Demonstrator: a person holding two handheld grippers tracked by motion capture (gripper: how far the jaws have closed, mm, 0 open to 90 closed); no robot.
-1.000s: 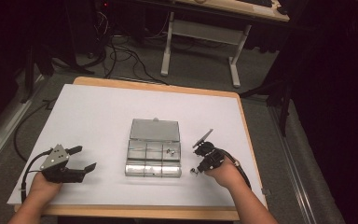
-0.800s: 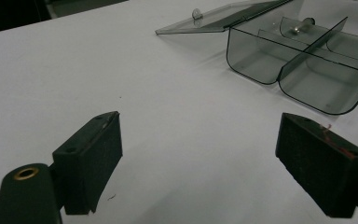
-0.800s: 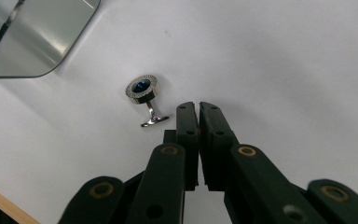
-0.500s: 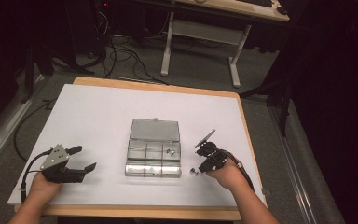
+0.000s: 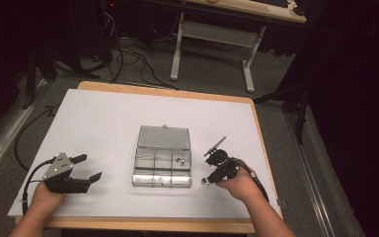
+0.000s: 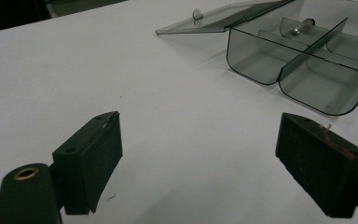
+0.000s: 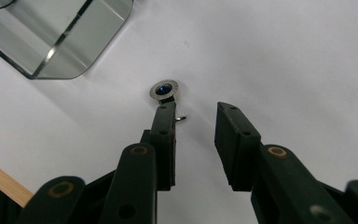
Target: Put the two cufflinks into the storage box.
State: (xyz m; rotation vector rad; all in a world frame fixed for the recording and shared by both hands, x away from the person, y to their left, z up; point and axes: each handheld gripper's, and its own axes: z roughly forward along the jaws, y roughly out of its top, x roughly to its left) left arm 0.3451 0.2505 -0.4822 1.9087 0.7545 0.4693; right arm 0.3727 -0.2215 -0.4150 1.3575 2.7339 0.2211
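A clear plastic compartment box (image 5: 162,168) lies mid-table with its lid (image 5: 164,137) folded open at the back. One right-hand compartment holds small metal parts (image 5: 179,160). A small round knurled silver piece with a blue centre (image 7: 164,90) lies on the white table just off the box's front right corner (image 7: 60,44). My right gripper (image 7: 196,112) points down at it, open by a narrow gap, with the left jaw's tip right behind the piece and nothing clamped. In the high view this right gripper (image 5: 211,177) sits beside the box. My left gripper (image 5: 90,167) rests wide open to the box's left, with nothing between the left gripper's (image 6: 200,140) jaws.
The white table top (image 5: 108,118) has a wooden edge (image 5: 143,224) along the front. A bare stretch of it lies between the left gripper and the box (image 6: 303,65). A metal table frame (image 5: 212,44) and cables stand on the floor beyond.
My right gripper has edged slightly toward the front of the table, down onto the small piece. The left gripper and the box have not moved.
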